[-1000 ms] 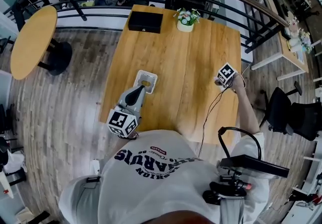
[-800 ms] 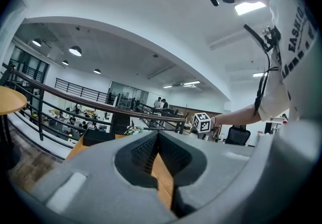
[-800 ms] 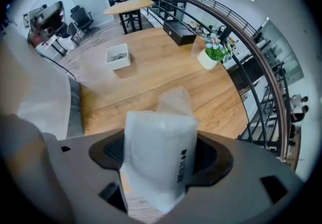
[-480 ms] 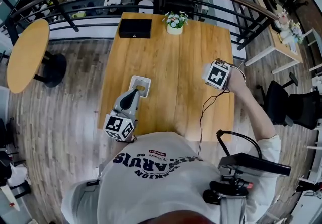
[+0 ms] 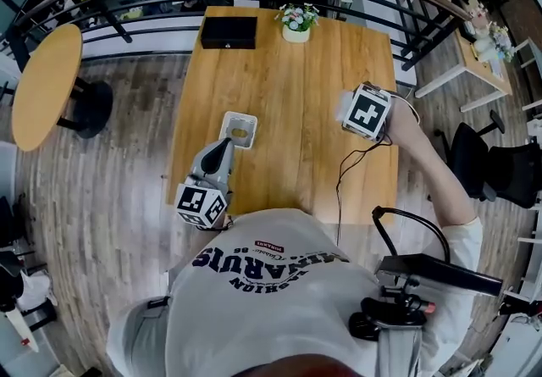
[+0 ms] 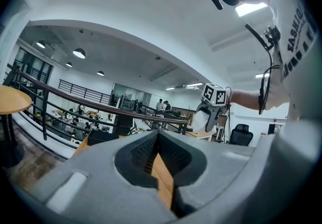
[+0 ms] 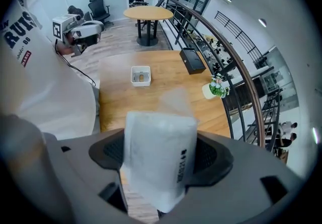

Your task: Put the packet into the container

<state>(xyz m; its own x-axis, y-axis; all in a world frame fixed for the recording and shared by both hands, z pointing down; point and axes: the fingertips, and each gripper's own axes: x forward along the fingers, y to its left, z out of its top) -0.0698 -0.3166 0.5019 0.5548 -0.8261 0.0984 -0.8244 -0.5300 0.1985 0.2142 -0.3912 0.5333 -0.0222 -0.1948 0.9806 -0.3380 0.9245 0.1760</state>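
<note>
Right gripper [image 7: 161, 155], clamped on packet [image 7: 156, 137] and lifted clear of table [image 5: 296, 155] at right since a second ago: pick-up judged done, carry left to container [image 5: 239, 130], just beyond closed left gripper [image 5: 226, 146], remaining.

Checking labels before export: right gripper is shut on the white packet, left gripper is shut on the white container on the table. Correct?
Not quite. The left gripper holds nothing: the left gripper view shows its jaws together with nothing between them, and in the head view the container lies just ahead of its tip. The right gripper is shut on the white packet, as stated.
</note>
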